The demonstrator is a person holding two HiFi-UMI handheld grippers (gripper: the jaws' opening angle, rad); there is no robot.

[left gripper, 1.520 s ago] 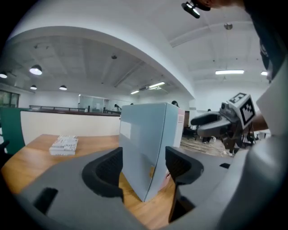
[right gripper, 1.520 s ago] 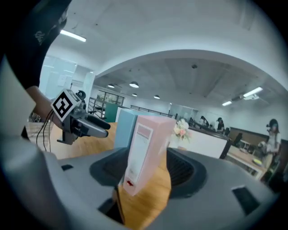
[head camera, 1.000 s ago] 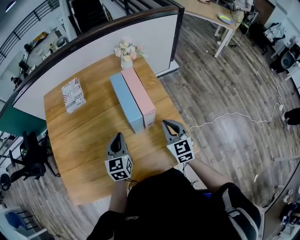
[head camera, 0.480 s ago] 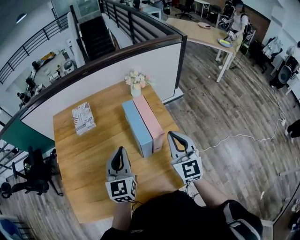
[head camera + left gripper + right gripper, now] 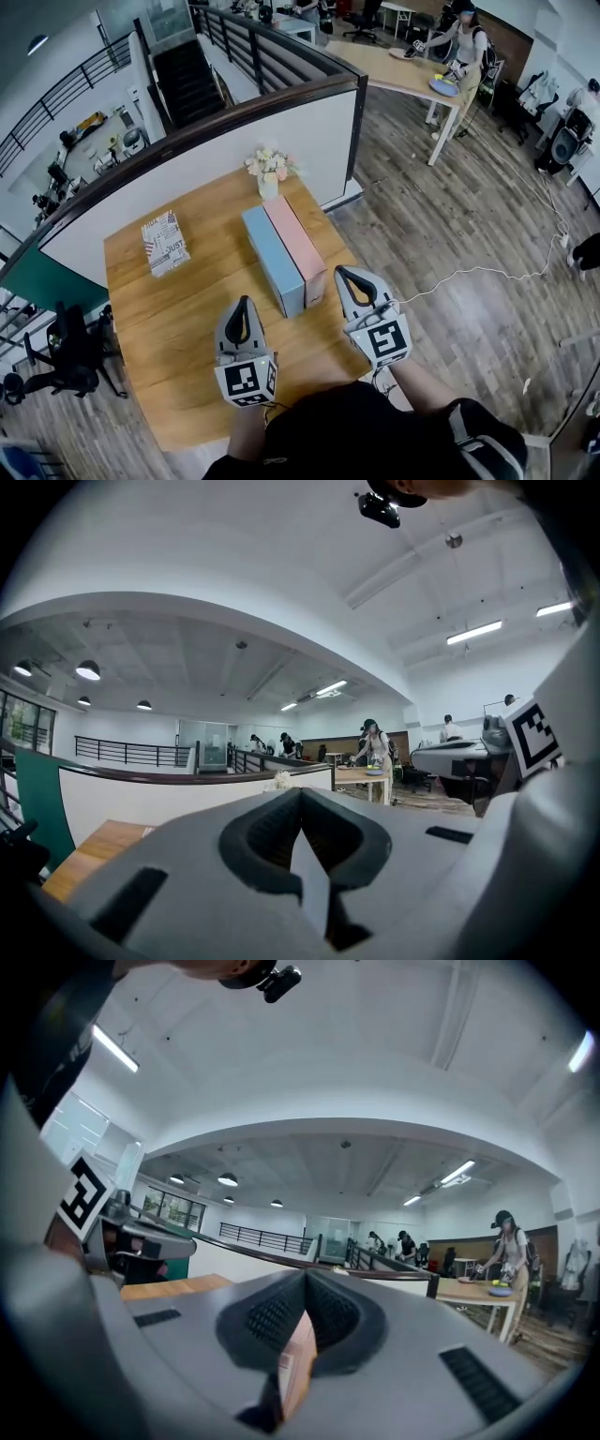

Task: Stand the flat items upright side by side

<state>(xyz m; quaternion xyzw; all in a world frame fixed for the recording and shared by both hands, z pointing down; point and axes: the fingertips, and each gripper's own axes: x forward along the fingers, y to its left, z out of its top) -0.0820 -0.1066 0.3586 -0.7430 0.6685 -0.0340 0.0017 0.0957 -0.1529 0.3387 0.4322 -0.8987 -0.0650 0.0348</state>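
A blue box [image 5: 270,260] and a pink box [image 5: 300,247] stand upright on their long edges, pressed side by side in the middle of the wooden table [image 5: 178,309]. My left gripper [image 5: 243,306] hovers shut and empty over the table, in front of the boxes and to their left. My right gripper [image 5: 351,277] is shut and empty too, held just right of the pink box's near end. Both gripper views look level across the room over closed jaws, with the left gripper [image 5: 300,803] and the right gripper [image 5: 306,1283] meeting at their tips.
A patterned box [image 5: 163,243] lies flat at the table's back left. A small vase of flowers [image 5: 269,170] stands at the back edge against a white partition [image 5: 216,169]. People work at a far table [image 5: 403,70]. A cable [image 5: 469,272] trails on the floor at right.
Both grippers have risen from the table and now point level. The head view has tilted up, so the table and boxes sit lower in the picture. The boxes have not moved.
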